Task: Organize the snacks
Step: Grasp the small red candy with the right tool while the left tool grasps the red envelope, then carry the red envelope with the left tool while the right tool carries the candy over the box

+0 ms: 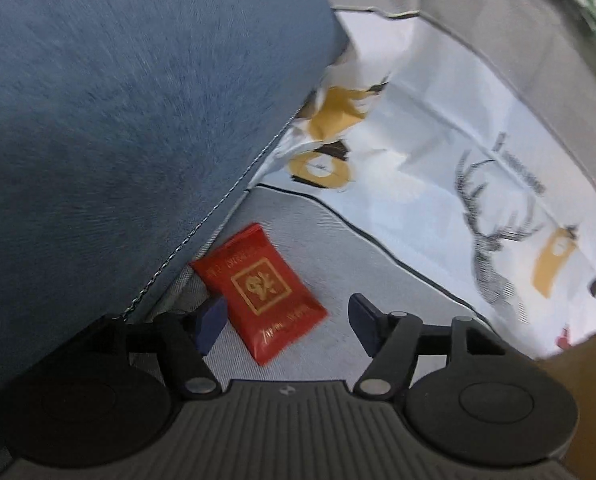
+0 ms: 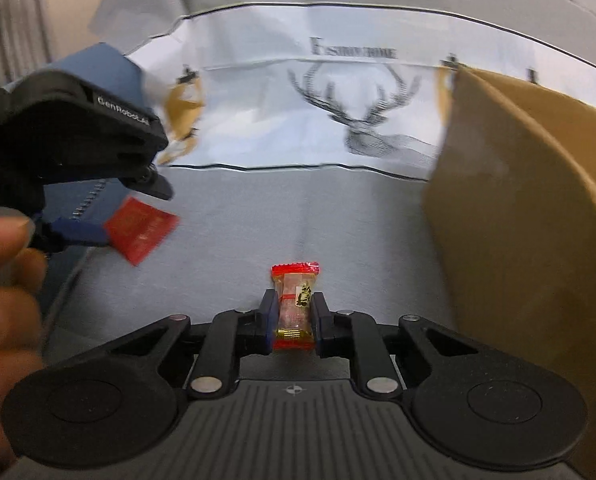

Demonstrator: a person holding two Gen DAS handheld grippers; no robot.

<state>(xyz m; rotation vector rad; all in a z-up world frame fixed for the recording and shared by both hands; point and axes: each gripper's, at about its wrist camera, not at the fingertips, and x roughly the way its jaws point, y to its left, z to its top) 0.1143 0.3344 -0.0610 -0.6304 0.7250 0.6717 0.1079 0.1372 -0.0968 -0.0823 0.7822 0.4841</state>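
Candy (image 2: pixel 295 307) sits clamped in our right gripper (image 2: pixel 294 320) — our left gripper (image 1: pixel 288 322) hangs wide open around a red packet (image 1: pixel 258 290) beside the cardboard box (image 2: pixel 529 216).

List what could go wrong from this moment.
The flat red foil packet lies between the open left tongs, partly tucked under the blue cushion; closing might snag fabric. The right tongs pinch the small red-ended wrapped candy narrowly; it may slip before reaching the brown cardboard box.

blue cushion (image 1: pixel 118 120), deer-print cloth (image 2: pixel 361 120)
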